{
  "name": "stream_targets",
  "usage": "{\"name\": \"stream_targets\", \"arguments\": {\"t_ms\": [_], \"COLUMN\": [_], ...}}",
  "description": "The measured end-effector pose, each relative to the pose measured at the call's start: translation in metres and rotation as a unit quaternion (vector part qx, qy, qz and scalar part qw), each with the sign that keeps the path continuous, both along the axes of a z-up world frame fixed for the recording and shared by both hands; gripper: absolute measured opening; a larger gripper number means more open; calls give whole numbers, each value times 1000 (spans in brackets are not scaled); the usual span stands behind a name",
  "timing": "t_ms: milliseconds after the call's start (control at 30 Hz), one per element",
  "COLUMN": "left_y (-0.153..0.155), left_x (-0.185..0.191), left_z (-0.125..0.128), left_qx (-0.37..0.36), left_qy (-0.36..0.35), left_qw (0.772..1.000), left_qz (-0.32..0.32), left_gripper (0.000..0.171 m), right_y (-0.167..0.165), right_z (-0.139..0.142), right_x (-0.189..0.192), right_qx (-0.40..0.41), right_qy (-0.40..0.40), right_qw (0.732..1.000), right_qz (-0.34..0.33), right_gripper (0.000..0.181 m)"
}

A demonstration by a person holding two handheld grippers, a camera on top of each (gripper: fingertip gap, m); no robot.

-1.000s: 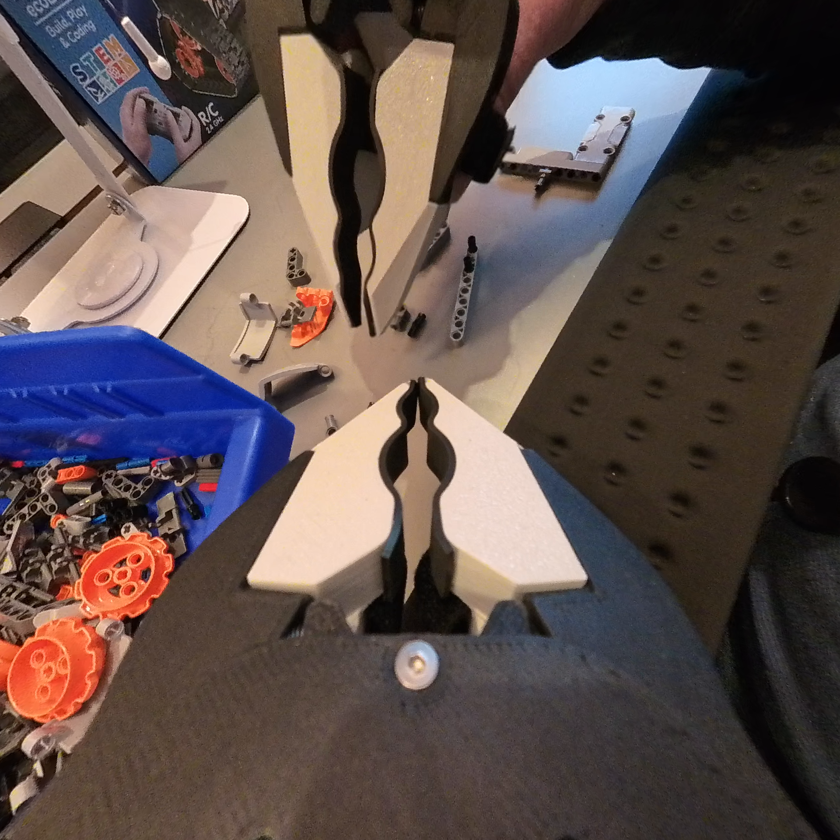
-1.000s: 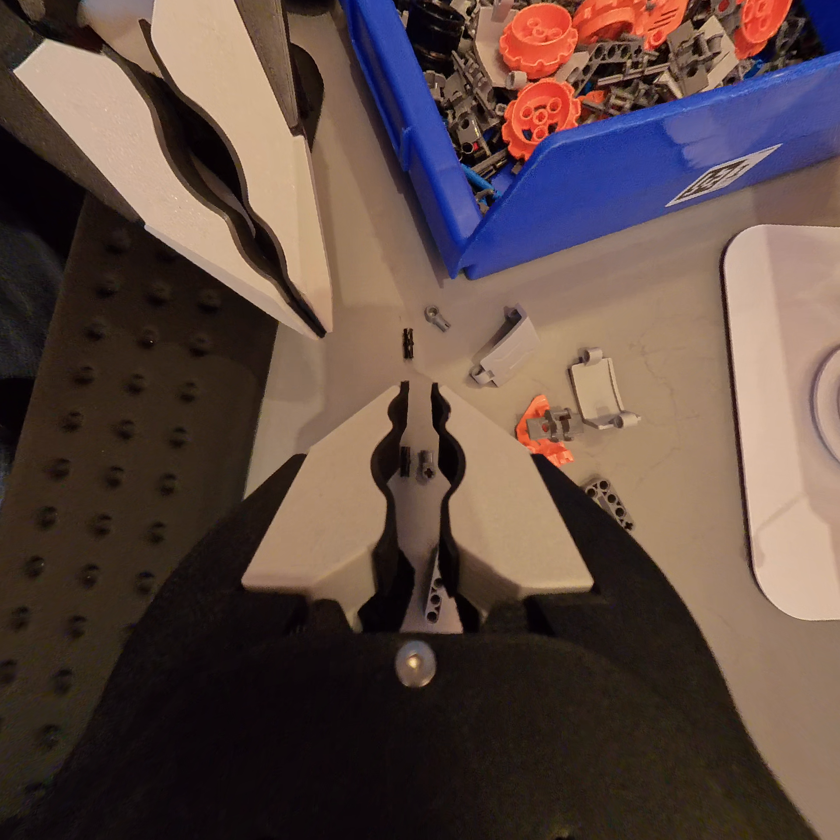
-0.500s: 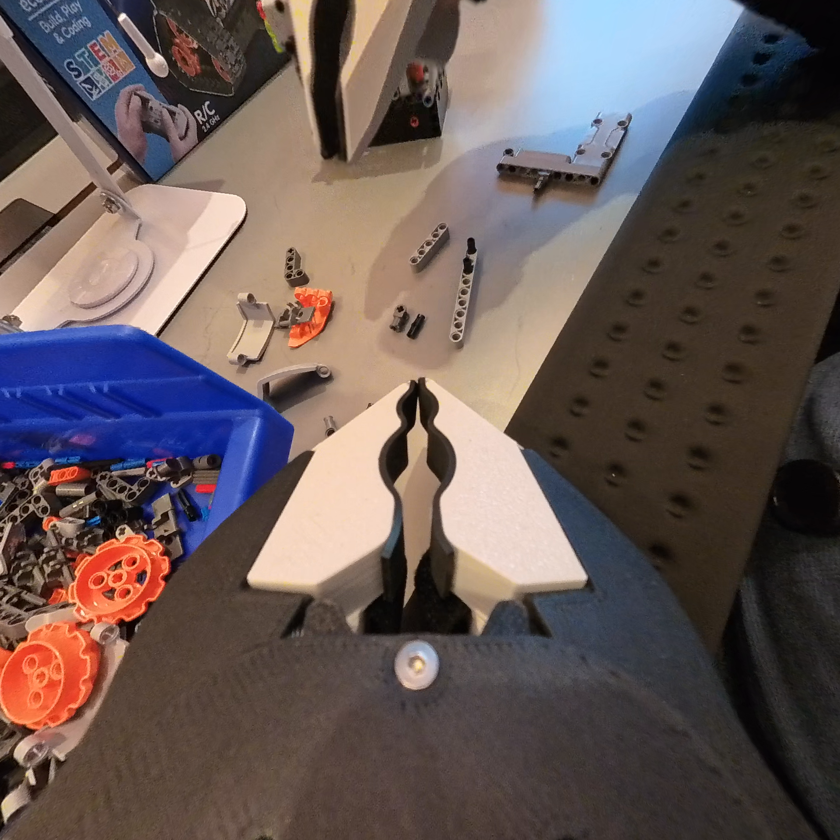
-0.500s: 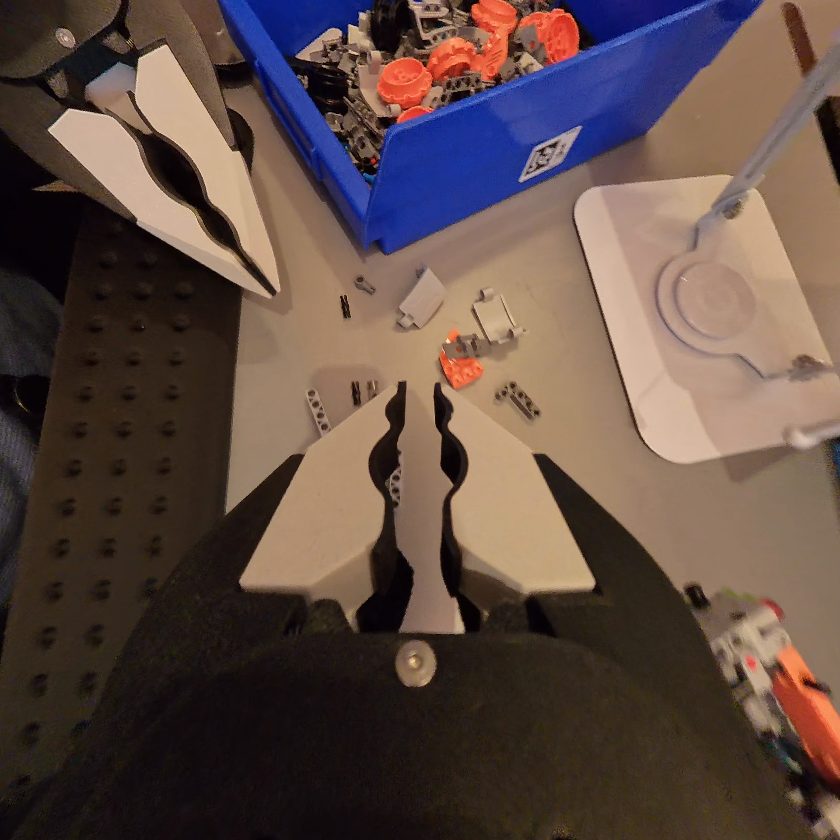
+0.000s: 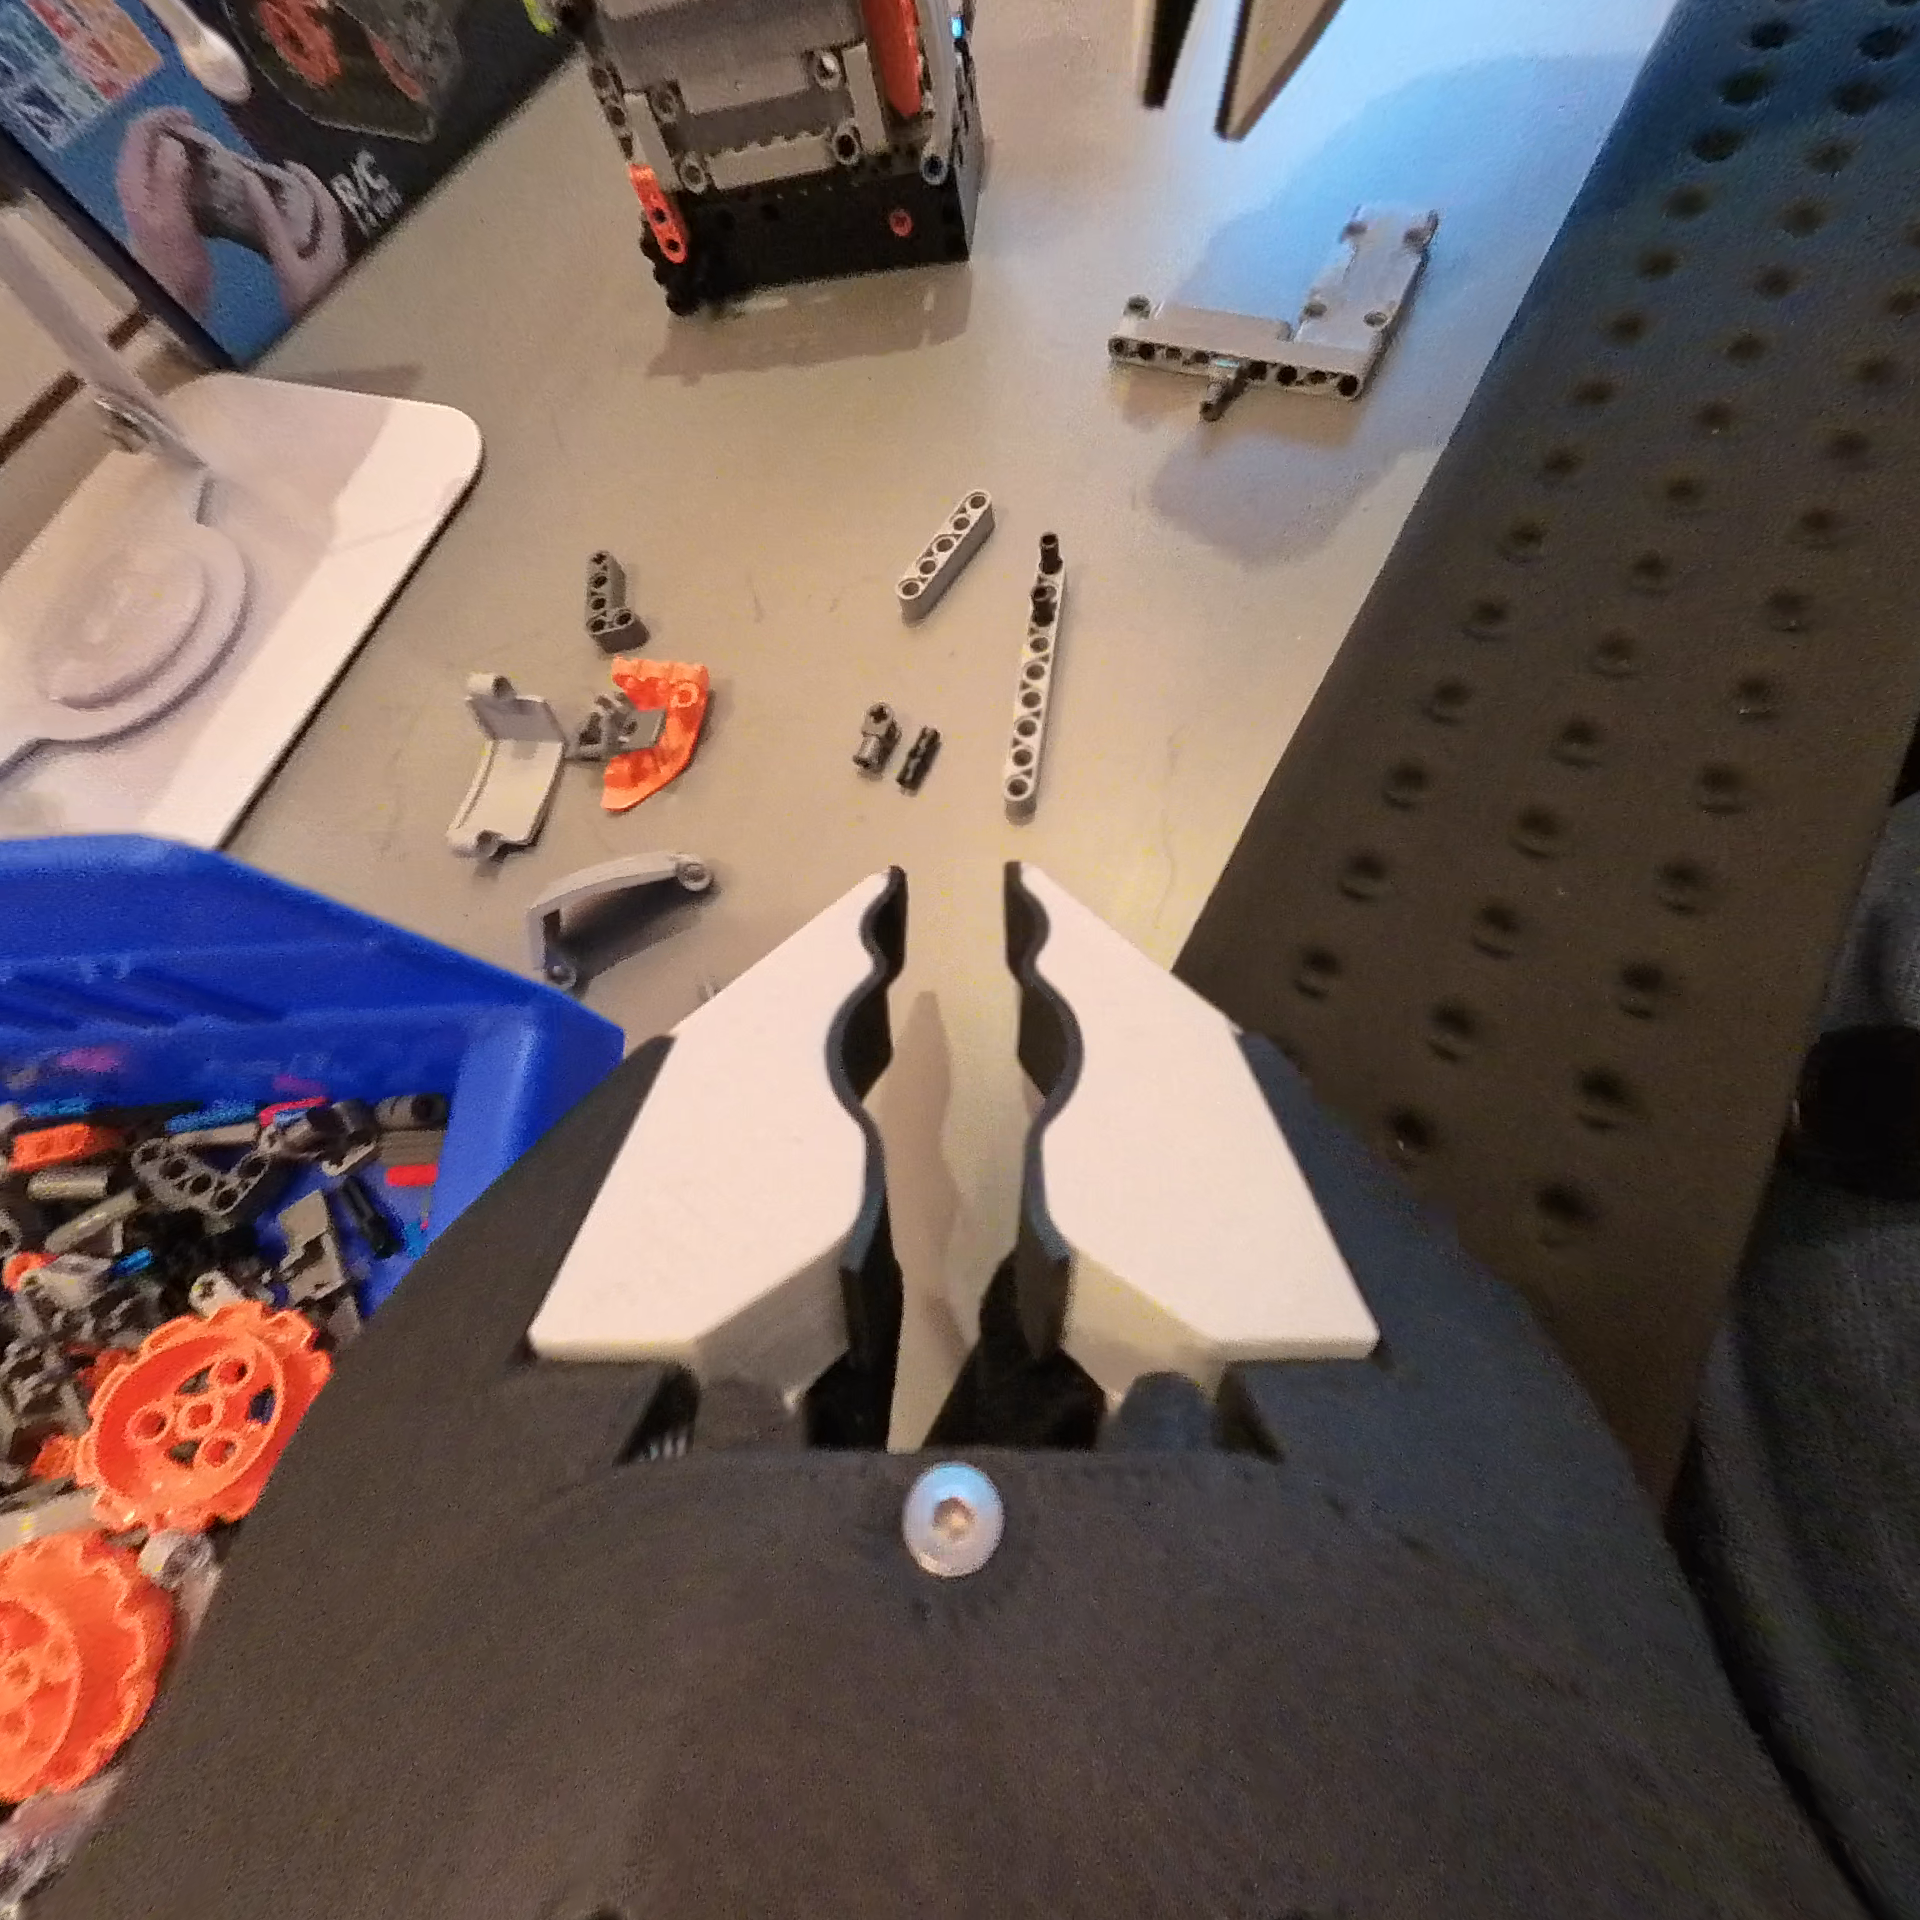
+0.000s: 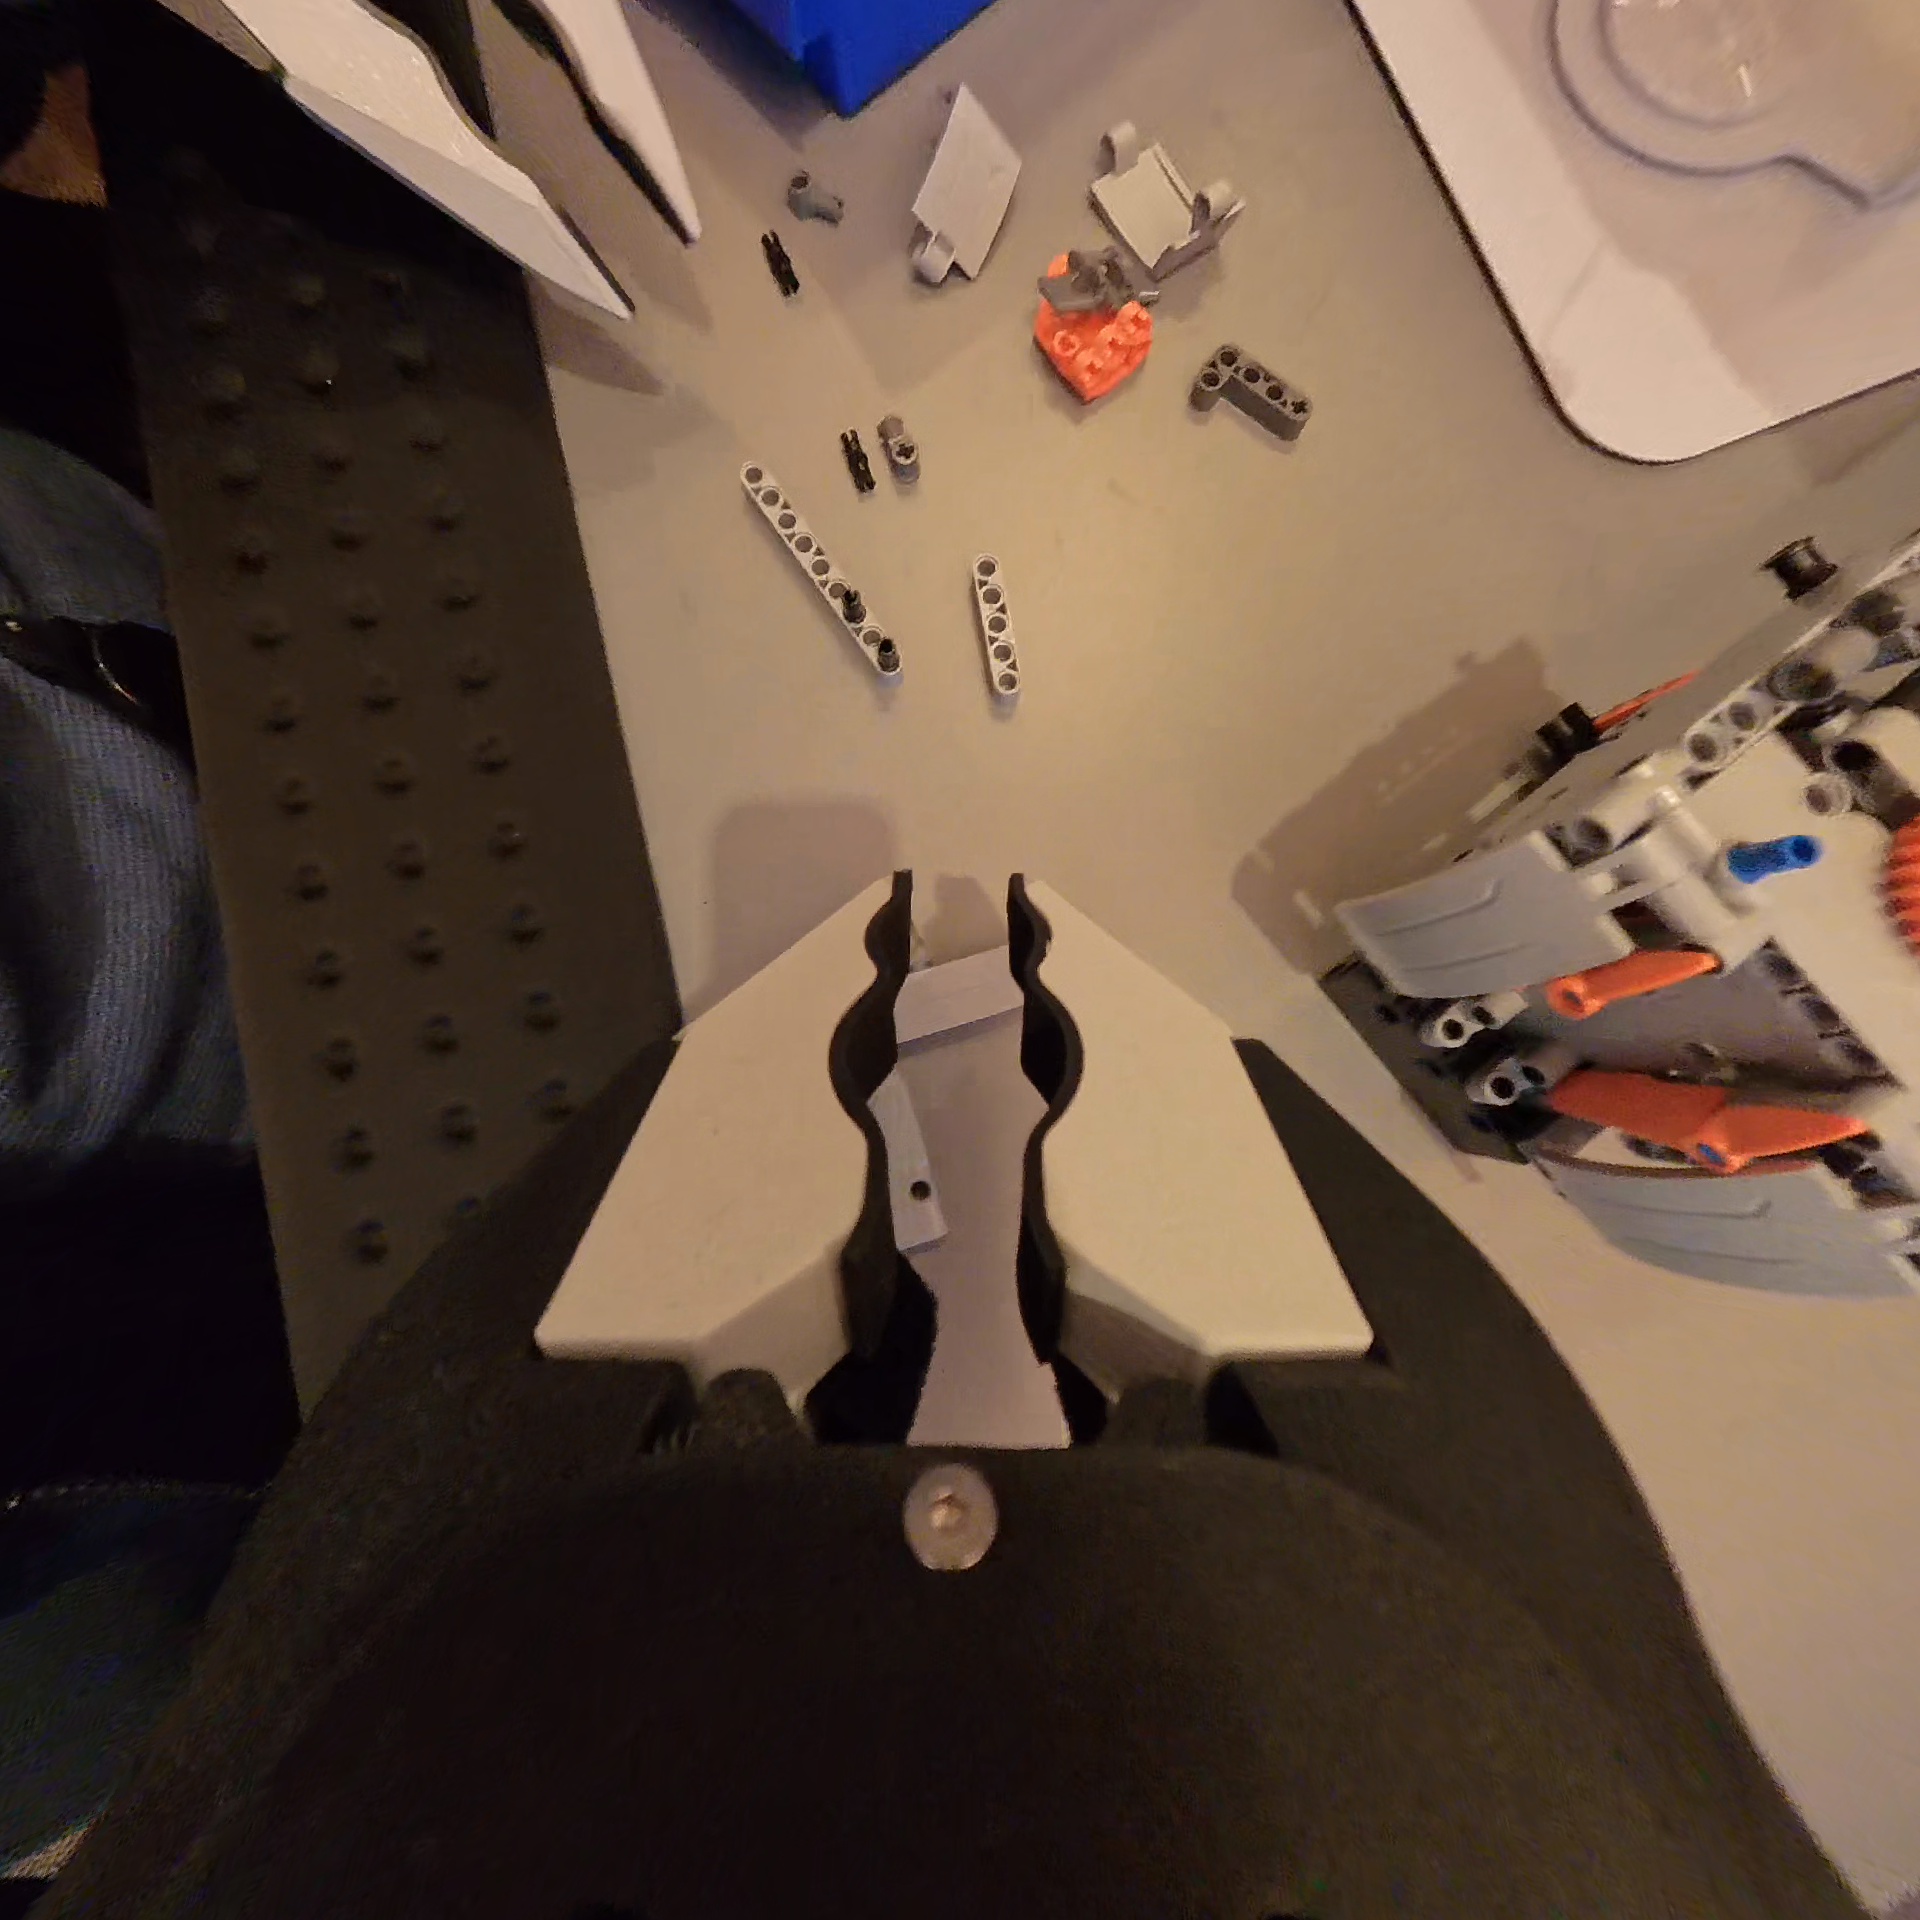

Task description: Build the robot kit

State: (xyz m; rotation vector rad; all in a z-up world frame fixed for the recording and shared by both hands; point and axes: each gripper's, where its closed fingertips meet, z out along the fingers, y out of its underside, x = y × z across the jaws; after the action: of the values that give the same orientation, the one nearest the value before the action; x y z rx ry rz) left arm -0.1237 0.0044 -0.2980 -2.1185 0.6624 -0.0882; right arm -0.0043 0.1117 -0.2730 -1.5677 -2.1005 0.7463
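Left hand-held gripper [image 5: 953, 883] hovered over the counter [image 5: 790, 436], jaws slightly apart and empty, nearest the long beam [image 5: 1032, 707]. Right hand-held gripper [image 6: 960, 894], jaws likewise parted, stood above a grey T-frame [image 6: 940, 1049], contact not discernible. The frame looked light, rigid, smooth plastic, best pinched across its flat bar.

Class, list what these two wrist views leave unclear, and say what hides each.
- Grey flat piece, right wrist view: mostly covered by the right tool.
- Blue bin, left wrist view: cut by the edge, contents blurred.
- Built model, right wrist view: blurred, cut off.
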Motion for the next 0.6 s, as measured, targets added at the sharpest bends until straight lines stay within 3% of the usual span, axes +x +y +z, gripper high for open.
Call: {"name": "stream_targets", "arguments": {"t_ms": [100,200,333,433,600], "left_y": [9,17,25,27,29], "left_x": [9,23,29,30,34], "left_z": [-10,-14,-24,-30,-26], "left_qx": [-36,-51,-82,-93,-78], "left_qy": [8,10,21,37,48], "left_qw": [999,998,996,994,995], "left_qz": [-10,-28,-32,-34,-42], "left_gripper": [28,28,23,6,5], "right_y": [-6,-8,-8,-8,-12], "right_z": [-1,-2,1,1,1], "right_x": [0,-3,-5,-7,-14], "right_qx": [-17,-20,-21,-24,-35], "right_qy": [16,25,35,38,48], "right_qw": [1000,999,999,999,998], "right_qz": [-3,-4,-2,0,7], "right_gripper": [15,15,15,15,15]}}
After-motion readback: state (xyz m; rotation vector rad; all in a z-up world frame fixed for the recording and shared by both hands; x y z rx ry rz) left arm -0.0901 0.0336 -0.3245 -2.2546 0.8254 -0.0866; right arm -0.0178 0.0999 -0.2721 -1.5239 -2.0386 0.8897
